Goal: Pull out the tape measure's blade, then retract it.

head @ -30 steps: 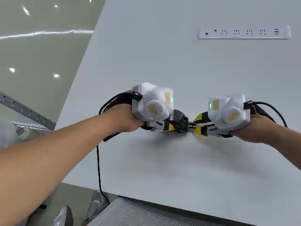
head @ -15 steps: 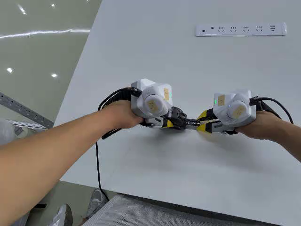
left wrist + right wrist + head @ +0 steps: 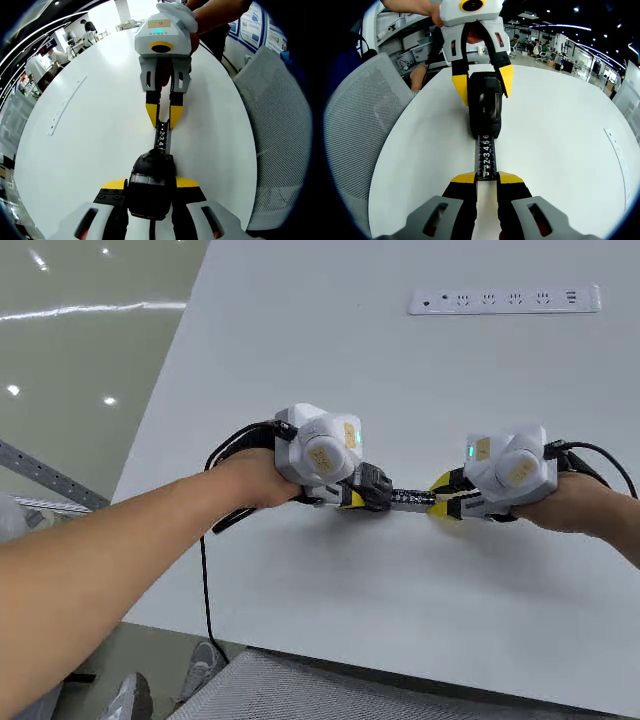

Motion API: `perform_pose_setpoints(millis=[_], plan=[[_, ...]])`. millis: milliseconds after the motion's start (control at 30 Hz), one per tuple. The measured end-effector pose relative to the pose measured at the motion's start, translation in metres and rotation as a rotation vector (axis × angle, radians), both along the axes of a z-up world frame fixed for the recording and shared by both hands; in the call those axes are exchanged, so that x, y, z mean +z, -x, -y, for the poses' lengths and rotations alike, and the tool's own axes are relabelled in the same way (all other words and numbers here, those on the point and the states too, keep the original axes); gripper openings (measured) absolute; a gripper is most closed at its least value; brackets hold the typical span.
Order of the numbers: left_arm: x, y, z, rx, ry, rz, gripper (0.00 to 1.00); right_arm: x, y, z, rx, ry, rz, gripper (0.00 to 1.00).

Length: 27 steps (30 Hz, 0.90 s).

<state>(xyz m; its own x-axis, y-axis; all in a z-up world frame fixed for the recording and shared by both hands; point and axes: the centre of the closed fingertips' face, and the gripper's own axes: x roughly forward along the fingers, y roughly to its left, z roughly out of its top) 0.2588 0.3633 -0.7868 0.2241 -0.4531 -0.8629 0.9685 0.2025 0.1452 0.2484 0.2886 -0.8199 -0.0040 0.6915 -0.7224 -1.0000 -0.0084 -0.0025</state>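
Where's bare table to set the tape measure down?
Bare table lies between the power strip and the tape measure, and toward the near edge. Crowded: the line from left gripper along the blade to right gripper.

1. The left gripper [image 3: 360, 492] points to the right, its jaws clamped on the tape measure [image 3: 373, 485].
2. The right gripper [image 3: 443, 502] faces it tip to tip, its jaws pinched on the blade [image 3: 410, 498] end.
3. The bare left forearm [image 3: 130, 550] reaches in over the table's [image 3: 300, 340] left edge.
4. The right hand [image 3: 575, 505] grips its handle, with the two grippers level and a short way apart.
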Motion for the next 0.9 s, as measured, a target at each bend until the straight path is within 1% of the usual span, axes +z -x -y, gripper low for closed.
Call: perform_pose_setpoints(millis=[333,533,733,900], plan=[[0.0,0.001,0.001,-0.004,-0.005,-0.002,0.29,0.001,-0.002,0.018,-0.02,0.012,-0.008,0.1],[-0.001,0.0,0.001,-0.007,-0.009,-0.002,0.29,0.0,-0.003,0.024,-0.026,0.021,-0.01,0.1],[0.0,0.001,0.001,-0.009,-0.012,-0.003,0.29,0.0,-0.004,0.031,-0.041,0.018,-0.026,0.1],[-0.001,0.001,0.001,-0.014,-0.014,-0.004,0.29,-0.001,-0.004,0.037,-0.044,0.02,-0.028,0.1]])
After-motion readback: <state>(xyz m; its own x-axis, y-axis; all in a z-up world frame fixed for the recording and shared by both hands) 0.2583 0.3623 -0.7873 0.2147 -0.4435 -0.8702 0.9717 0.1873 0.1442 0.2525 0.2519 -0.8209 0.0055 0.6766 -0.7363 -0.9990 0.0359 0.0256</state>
